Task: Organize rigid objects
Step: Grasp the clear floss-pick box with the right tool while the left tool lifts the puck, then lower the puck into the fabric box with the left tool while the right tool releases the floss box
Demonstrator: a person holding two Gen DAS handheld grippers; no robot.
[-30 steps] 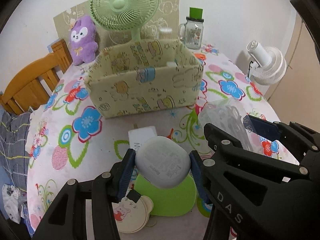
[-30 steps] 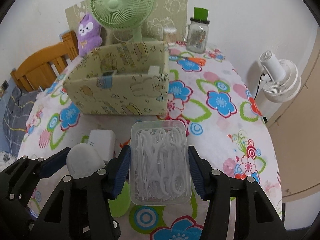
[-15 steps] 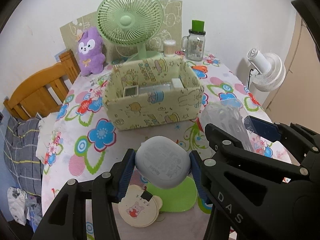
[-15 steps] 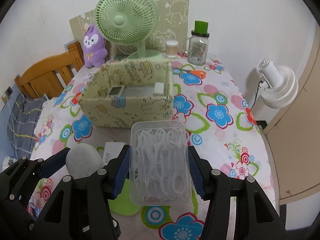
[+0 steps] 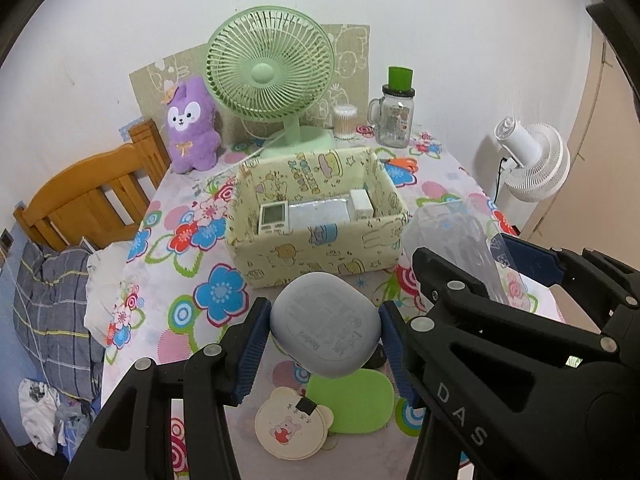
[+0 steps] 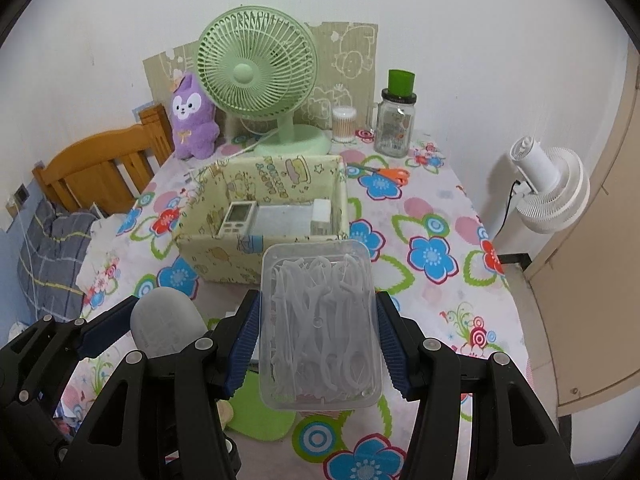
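My left gripper [image 5: 324,332] is shut on a rounded grey case [image 5: 325,323], held above the floral table. To its right, my right gripper [image 6: 318,328] is shut on a clear plastic box of white floss picks [image 6: 319,326]; that clear box [image 5: 460,248] also shows at the right of the left wrist view, and the grey case [image 6: 166,322] at the left of the right wrist view. Ahead stands the open yellow cartoon-print box [image 5: 316,216], also seen as the yellow box [image 6: 262,216], holding a white remote [image 5: 273,218], a silver pack and a small white block.
A green pad [image 5: 352,402] and a bear-shaped coaster [image 5: 290,428] lie on the table below the left gripper. Behind the box stand a green fan [image 5: 270,76], a purple plush [image 5: 192,124], a cotton-swab tub, a glass jar [image 5: 394,118] and orange scissors [image 6: 390,174]. A wooden chair [image 5: 80,200] is at left.
Both grippers have risen with their loads still held. The table and yellow box now look farther below, and the box's inside has come into view.
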